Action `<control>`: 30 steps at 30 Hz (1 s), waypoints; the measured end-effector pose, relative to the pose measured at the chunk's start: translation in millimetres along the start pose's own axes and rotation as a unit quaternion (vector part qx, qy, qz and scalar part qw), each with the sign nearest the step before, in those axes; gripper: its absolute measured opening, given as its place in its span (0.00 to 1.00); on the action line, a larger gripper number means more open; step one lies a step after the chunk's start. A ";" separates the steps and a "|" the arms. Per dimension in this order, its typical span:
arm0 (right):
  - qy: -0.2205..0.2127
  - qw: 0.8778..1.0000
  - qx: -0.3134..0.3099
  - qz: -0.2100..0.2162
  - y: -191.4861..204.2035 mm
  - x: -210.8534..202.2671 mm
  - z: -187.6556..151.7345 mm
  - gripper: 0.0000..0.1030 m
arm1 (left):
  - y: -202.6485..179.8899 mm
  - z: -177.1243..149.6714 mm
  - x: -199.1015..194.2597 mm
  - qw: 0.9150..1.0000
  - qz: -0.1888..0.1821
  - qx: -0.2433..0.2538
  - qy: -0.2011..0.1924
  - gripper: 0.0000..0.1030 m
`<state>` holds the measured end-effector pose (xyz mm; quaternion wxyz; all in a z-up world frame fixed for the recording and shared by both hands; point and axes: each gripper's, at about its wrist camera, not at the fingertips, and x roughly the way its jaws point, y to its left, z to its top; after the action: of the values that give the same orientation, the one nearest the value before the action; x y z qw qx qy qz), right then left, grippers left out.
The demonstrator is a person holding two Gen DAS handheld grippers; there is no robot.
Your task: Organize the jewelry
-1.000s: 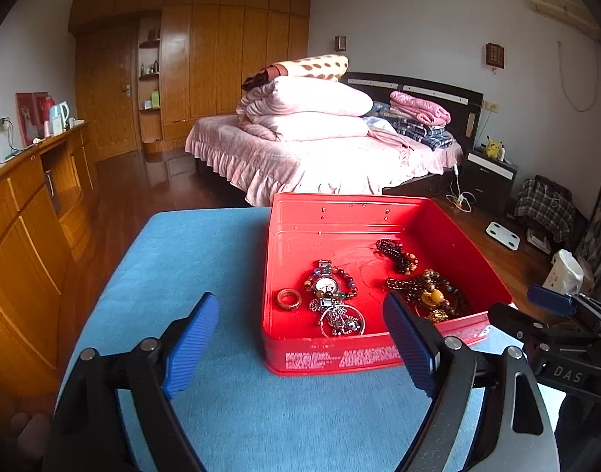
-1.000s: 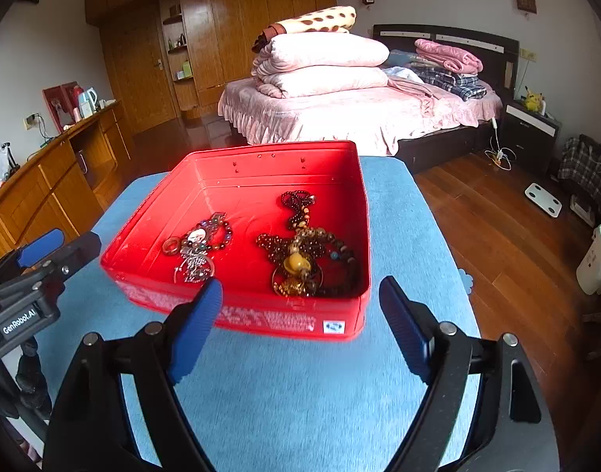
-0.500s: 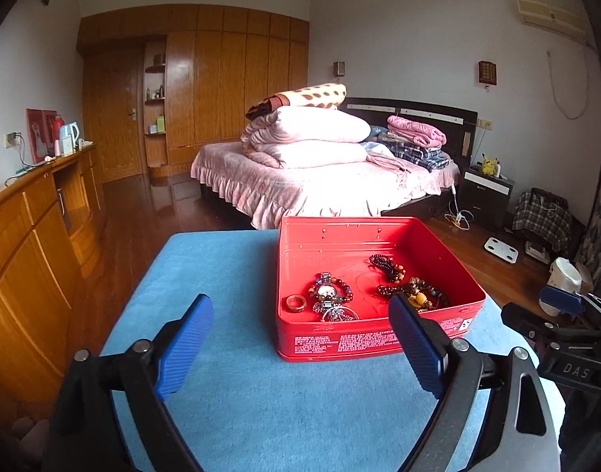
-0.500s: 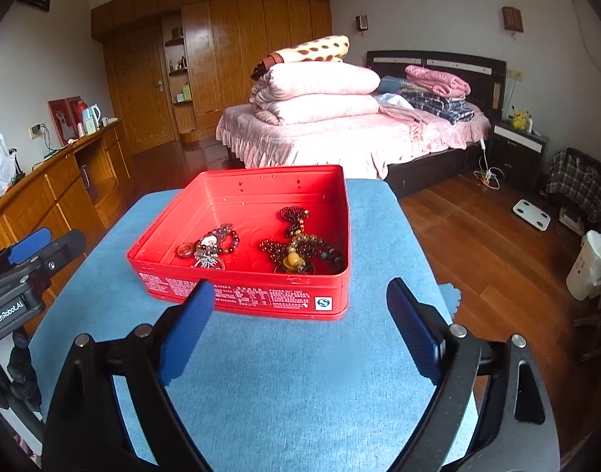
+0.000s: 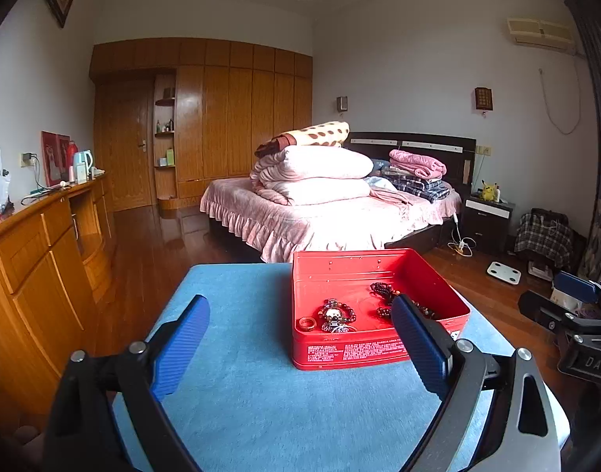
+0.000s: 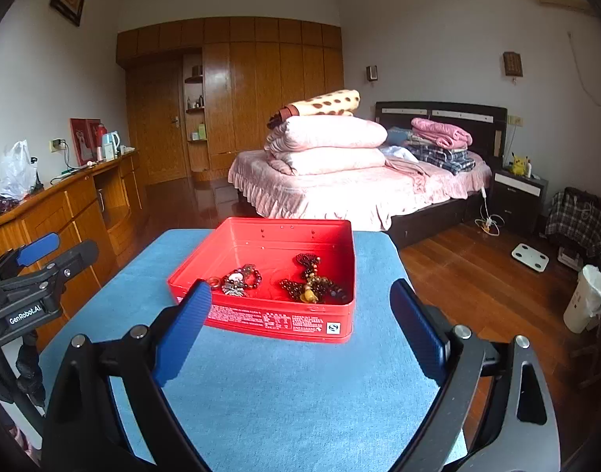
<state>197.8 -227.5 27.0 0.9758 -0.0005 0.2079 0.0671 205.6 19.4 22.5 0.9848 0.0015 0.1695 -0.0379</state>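
Both pairs of jaws are opening and stand wide, with nothing between the blue pads of our left gripper (image 5: 300, 336) or our right gripper (image 6: 300, 320). We hold both tools above the near end of the blue cloth (image 5: 261, 401) that covers the table. A second ago the red tin (image 5: 379, 348) filled much of each view; now it sits smaller and farther off, so we have drawn both tools back and up from it.

Beyond the pads, the tin stands open on the cloth, to the right in the left view and near the centre in the right view. In it the jewelry lies in two loose groups that have not shifted. On the left are a ring (image 5: 305, 322) and a beaded bracelet with a watch (image 6: 239, 277). On the right is a heap of dark beads with a yellow pendant (image 6: 310, 287). No piece lies out on the cloth.

We judge that either the pieces are settled in the tin and the sorting is near its end, or we are pausing before another reach. Farther off stands a bed (image 6: 359, 188) piled with pink bedding, with a wooden wardrobe (image 6: 241, 90) behind it.
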 end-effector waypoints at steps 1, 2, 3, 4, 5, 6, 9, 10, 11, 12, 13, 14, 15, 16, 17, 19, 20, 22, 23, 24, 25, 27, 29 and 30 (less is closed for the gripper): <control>-0.004 1.000 -0.002 0.000 0.3 -3.2 0.2 0.87 | 0.4 0.3 -3.8 1.000 0.000 0.001 -0.003 0.90; -0.009 1.000 -0.004 0.000 1.2 -7.3 0.1 0.87 | 0.7 1.2 -7.0 1.000 0.001 0.002 -0.006 0.90; -0.013 1.000 -0.006 0.000 2.2 -10.7 0.4 0.87 | -0.1 1.9 -10.7 1.000 0.001 0.004 -0.012 0.91; -0.018 1.000 -0.007 -0.001 3.2 -14.8 -0.3 0.87 | -0.7 2.6 -14.5 1.000 0.002 0.006 -0.017 0.91; -0.022 1.000 -0.008 -0.001 3.4 -18.2 -0.4 0.87 | -1.3 3.2 -18.0 1.000 0.002 0.008 -0.021 0.91; -0.026 1.000 -0.008 -0.001 2.8 -22.3 -1.0 0.87 | -2.0 3.8 -22.6 1.000 0.001 0.011 -0.027 0.91; -0.034 0.999 -0.005 0.001 1.2 -29.5 -0.3 0.88 | -5.0 5.7 -33.0 0.999 0.001 0.018 -0.038 0.92; -0.037 0.999 -0.005 0.002 1.3 -32.3 0.2 0.88 | -5.6 6.3 -36.2 0.999 0.001 0.020 -0.041 0.92; -0.039 0.999 -0.006 0.003 1.5 -35.2 0.6 0.88 | -6.2 5.8 -39.6 0.999 0.002 0.022 -0.045 0.92; -0.041 0.999 -0.006 0.003 1.7 -38.1 0.6 0.88 | -7.1 5.8 -42.7 0.999 0.002 0.025 -0.048 0.92; -0.043 0.999 -0.006 0.005 1.4 -41.3 1.0 0.88 | -7.8 5.9 -45.5 0.998 0.002 0.026 -0.050 0.92; -0.045 0.999 -0.005 0.008 1.3 -44.4 1.7 0.88 | -8.2 5.9 -48.2 0.998 0.001 0.027 -0.051 0.92; -0.048 0.999 -0.004 0.011 1.6 -47.4 2.8 0.88 | -8.2 6.3 -50.2 0.998 0.001 0.026 -0.052 0.92; -0.050 0.999 -0.003 0.013 2.4 -51.5 2.4 0.88 | -8.1 6.2 -52.6 0.998 0.001 0.025 -0.054 0.92; -0.052 0.999 -0.002 0.014 2.7 -54.9 2.8 0.88 | -7.9 6.0 -54.5 0.998 0.001 0.025 -0.055 0.92; -0.055 0.998 0.001 0.017 3.1 -60.8 3.2 0.88 | -7.8 5.7 -58.2 0.998 -0.001 0.024 -0.056 0.92; -0.056 0.998 0.001 0.018 3.2 -62.9 3.4 0.88 | -7.7 4.9 -60.2 0.998 -0.001 0.023 -0.057 0.92; -0.059 0.998 -0.001 0.020 4.6 -68.4 3.6 0.88 | -8.0 3.5 -64.0 0.998 -0.001 0.025 -0.060 0.92; -0.061 0.998 -0.002 0.020 5.6 -71.2 3.3 0.88 | -8.4 3.0 -65.2 0.998 -0.001 0.025 -0.061 0.92; -0.063 0.998 -0.005 0.021 6.8 -74.1 3.4 0.88 | -8.3 2.3 -67.0 0.998 -0.002 0.025 -0.062 0.92; -0.064 0.998 -0.007 0.021 7.5 -76.4 3.5 0.88 | -8.2 1.7 -68.7 0.998 -0.003 0.025 -0.062 0.92; -0.067 0.997 -0.009 0.021 9.1 -82.2 1.8 0.88 | -7.3 0.7 -72.3 0.998 -0.004 0.022 -0.064 0.92; -0.068 0.997 -0.011 0.023 10.6 -84.8 1.2 0.88 | -6.1 0.0 -75.7 0.998 -0.005 0.020 -0.066 0.92; -0.069 0.997 -0.013 0.023 11.0 -85.9 0.9 0.88 | -6.0 -0.2 -77.4 0.997 -0.004 0.021 -0.068 0.92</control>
<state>119.0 -227.8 63.0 0.9859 -0.0037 0.1396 0.0920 132.3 19.1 48.2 0.9936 0.0184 0.1016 -0.0456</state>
